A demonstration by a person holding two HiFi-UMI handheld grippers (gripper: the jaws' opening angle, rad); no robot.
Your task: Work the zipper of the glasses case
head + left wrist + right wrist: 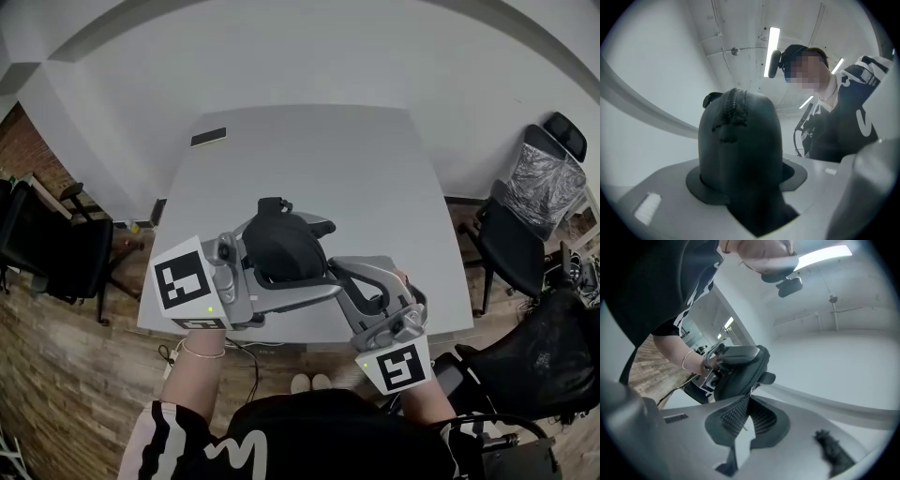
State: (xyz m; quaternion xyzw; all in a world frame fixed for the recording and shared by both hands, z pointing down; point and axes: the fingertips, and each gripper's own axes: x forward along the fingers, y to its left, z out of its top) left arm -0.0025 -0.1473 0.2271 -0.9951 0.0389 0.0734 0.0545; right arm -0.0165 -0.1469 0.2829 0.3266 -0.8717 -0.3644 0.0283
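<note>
Over my feed I saw a pale grey table (375,187) with a squarish top, standing on a wood-patterned floor (56,375). Directly on its top lay a small dark flat object (208,138), near the far left corner and close to the far edge. I could not tell what it was.

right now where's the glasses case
In the head view the glasses case sits at centre, clamped in the left gripper over the table's near edge, with the right gripper pinching its zipper pull from the right.
</note>
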